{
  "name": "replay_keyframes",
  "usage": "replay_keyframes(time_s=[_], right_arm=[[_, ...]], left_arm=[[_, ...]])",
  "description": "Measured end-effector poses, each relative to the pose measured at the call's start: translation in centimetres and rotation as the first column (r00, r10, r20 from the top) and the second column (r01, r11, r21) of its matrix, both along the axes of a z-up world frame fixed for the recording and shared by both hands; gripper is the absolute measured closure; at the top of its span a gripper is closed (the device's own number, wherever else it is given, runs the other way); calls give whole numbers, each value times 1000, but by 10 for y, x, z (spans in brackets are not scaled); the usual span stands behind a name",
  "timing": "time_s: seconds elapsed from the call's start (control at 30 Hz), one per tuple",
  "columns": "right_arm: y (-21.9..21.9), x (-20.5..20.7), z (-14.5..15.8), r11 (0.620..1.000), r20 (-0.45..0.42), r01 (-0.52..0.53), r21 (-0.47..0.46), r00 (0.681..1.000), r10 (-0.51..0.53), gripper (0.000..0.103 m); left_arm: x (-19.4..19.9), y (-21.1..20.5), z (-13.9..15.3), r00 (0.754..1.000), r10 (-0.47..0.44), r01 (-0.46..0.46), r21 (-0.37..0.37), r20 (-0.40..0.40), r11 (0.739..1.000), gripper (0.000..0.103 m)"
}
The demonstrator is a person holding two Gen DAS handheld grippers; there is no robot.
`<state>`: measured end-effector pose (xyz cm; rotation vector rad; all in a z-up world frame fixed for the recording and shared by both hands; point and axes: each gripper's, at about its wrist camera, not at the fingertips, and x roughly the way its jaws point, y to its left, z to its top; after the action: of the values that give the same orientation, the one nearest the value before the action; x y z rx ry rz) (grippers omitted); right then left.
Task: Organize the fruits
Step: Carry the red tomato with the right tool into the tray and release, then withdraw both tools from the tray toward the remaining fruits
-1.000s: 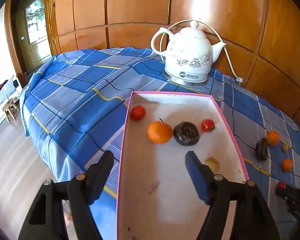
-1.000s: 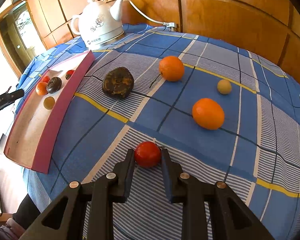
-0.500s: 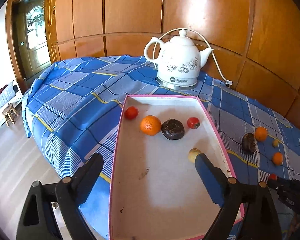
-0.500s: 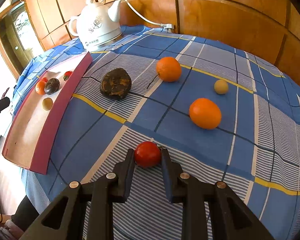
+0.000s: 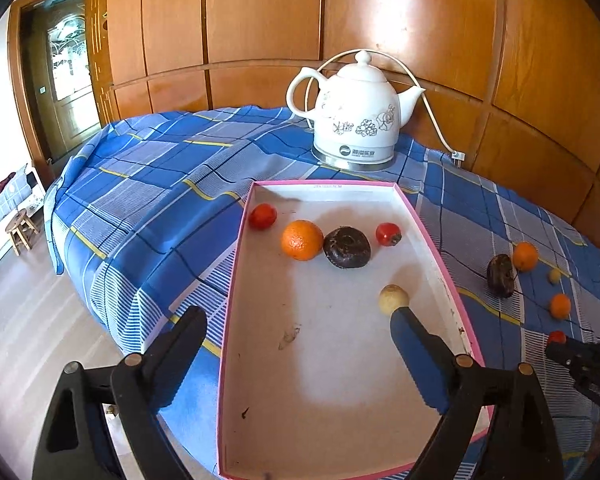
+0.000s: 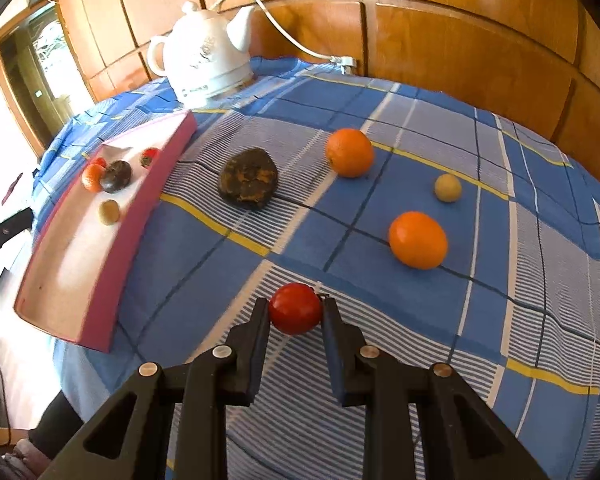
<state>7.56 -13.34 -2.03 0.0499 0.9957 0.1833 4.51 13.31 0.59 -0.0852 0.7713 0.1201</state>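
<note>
Right gripper [image 6: 296, 306] is clamped on the red tomato [image 6: 295, 307] at 6 o'clock on the bench. Lift straight, then swing toward 10 o'clock over the pink tray [image 6: 116, 248]. Left gripper [image 5: 296, 344] is wide, empty.
</note>
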Motion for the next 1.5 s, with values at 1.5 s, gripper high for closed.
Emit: replay_keyframes(time_s=[1.5], right_arm=[[140, 37, 12, 957, 27, -286, 39, 958, 285, 73]], left_arm=[[1, 15, -2, 999, 50, -50, -10, 12, 999, 10]])
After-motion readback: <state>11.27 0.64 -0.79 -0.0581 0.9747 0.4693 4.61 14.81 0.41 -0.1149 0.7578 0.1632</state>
